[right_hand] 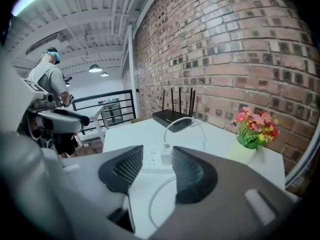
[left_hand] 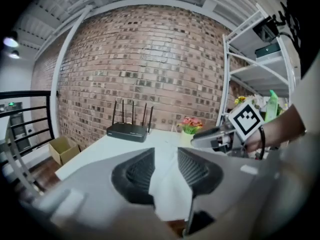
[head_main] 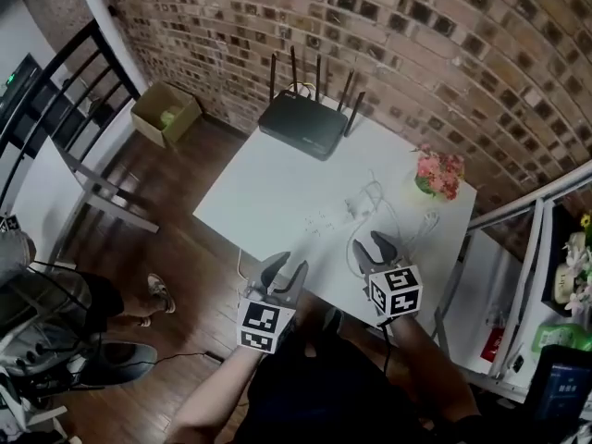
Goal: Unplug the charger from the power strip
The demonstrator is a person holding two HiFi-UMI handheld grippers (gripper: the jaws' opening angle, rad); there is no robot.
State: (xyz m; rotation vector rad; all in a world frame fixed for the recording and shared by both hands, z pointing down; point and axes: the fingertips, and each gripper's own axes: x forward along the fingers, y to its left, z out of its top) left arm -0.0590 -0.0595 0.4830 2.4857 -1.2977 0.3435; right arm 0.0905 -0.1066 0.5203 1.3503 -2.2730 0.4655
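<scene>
Brick wall (head_main: pixel 416 44) backs a white table (head_main: pixel 277 192) where the power strip (right_hand: pixel 149 160) lies mid-surface, the white charger (right_hand: pixel 165 155) standing plugged into it. The left gripper (head_main: pixel 288 265) and right gripper (head_main: pixel 370 242) hover at the table's near edge, jaws spread and empty. It looks like the approach step. Next, probably, the right must reach in and pinch the charger squarely while the left pins the strip down.

Grey tongs (left_hand: pixel 165 153), black ribbed pads (left_hand: pixel 137 172)
</scene>
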